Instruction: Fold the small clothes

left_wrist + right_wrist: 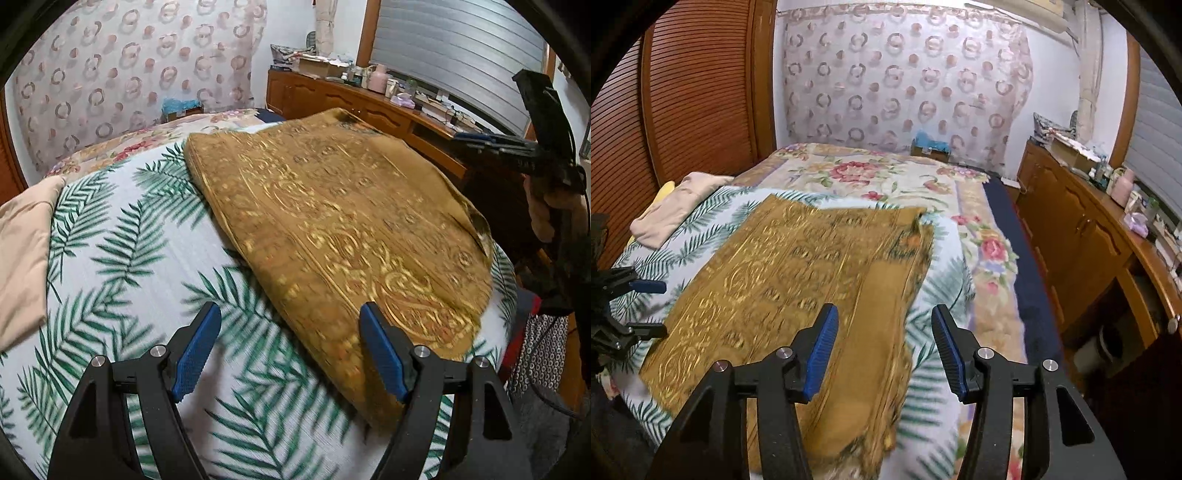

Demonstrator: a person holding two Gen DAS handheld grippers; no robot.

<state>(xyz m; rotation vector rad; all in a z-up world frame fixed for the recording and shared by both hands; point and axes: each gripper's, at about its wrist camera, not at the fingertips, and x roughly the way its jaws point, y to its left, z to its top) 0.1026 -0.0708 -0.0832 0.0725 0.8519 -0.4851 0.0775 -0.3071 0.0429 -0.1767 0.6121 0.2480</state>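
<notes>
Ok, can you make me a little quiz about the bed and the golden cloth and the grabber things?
1. True or false: the left gripper is squeezing the golden cloth.
2. What picture is printed on the sheet under the golden cloth: A) fish, B) green leaves, C) stars?
3. What colour is the folded garment lying near the wooden slatted door?

Key:
1. False; its jaws are open and hold nothing.
2. B.
3. Pale pink. The right gripper is open too.
</notes>
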